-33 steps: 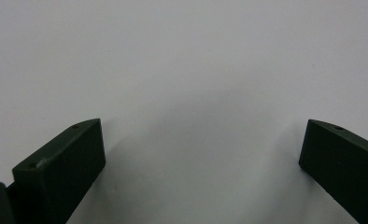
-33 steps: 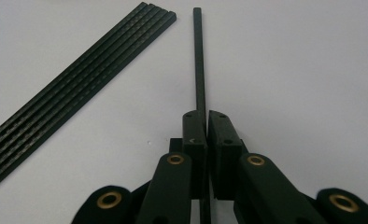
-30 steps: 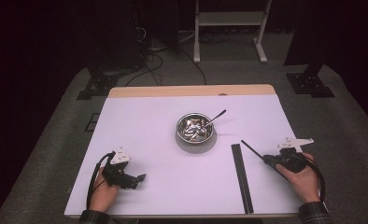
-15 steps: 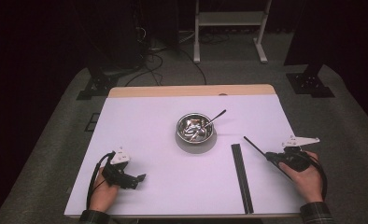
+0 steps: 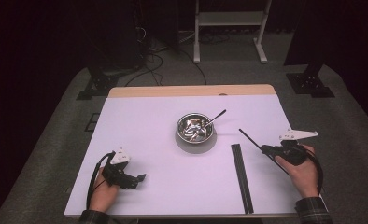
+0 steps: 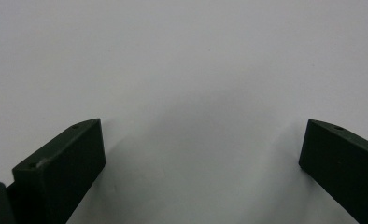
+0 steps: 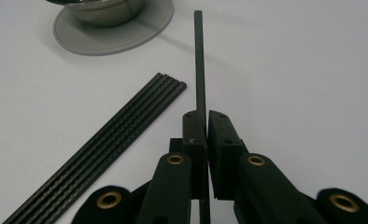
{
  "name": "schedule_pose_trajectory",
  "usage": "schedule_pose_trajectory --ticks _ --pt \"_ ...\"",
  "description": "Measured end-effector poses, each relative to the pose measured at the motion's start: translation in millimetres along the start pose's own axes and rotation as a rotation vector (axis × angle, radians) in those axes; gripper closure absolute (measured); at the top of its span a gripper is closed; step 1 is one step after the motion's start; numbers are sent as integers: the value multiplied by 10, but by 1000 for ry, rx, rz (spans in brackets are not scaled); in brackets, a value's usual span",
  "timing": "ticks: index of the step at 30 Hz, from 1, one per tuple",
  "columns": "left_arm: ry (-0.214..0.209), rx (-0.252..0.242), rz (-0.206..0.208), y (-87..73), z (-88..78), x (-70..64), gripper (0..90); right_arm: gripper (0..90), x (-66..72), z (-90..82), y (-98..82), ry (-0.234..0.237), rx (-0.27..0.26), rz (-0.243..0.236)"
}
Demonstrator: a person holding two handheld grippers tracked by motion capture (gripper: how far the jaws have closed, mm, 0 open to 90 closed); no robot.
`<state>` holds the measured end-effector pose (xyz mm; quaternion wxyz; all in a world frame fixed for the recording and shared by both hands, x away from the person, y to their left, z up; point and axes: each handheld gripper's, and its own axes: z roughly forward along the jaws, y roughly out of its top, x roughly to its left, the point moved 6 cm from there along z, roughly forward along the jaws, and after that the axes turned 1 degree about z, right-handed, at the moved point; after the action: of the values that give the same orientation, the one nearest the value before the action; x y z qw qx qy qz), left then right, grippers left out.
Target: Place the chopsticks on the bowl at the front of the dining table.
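My right gripper (image 5: 266, 150) (image 7: 206, 114) is shut on a thin black stick (image 5: 250, 139) (image 7: 199, 56), which it holds above the right side of the white table (image 5: 145, 126). The stick points up and left toward a metal bowl (image 5: 195, 127) (image 7: 102, 7). The bowl stands on a round grey coaster (image 5: 187, 143) (image 7: 140, 28). A bundle of several black strips (image 5: 242, 177) (image 7: 107, 144) lies flat just left of the held stick. My left gripper (image 5: 140, 178) (image 6: 203, 140) rests open at the front left with only bare table between its jaws.
A spoon (image 5: 215, 117) leans out of the bowl to the right, and small metal pieces lie inside it. A wooden strip (image 5: 191, 90) edges the table's far side. Beyond it are stand legs and cables on a dark floor.
The right gripper has shifted slightly with the stick, whose far tip now lies a little farther up the table. The left gripper has not moved.
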<state>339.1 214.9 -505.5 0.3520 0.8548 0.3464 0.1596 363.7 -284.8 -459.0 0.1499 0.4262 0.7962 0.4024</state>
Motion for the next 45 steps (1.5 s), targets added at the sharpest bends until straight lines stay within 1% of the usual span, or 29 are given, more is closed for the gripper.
schedule_pose_trajectory --ticks 13,24,29,45 --pt "0 0 0 0 0 0 0 855 162 131 234 37 -14 -34" --pt "0 -1 0 0 0 0 0 856 244 205 369 54 -22 -46" --pt "0 0 1 0 0 0 0 855 269 246 433 48 -20 -48" --pt "0 0 1 0 0 0 0 855 354 381 607 68 -9 -63"
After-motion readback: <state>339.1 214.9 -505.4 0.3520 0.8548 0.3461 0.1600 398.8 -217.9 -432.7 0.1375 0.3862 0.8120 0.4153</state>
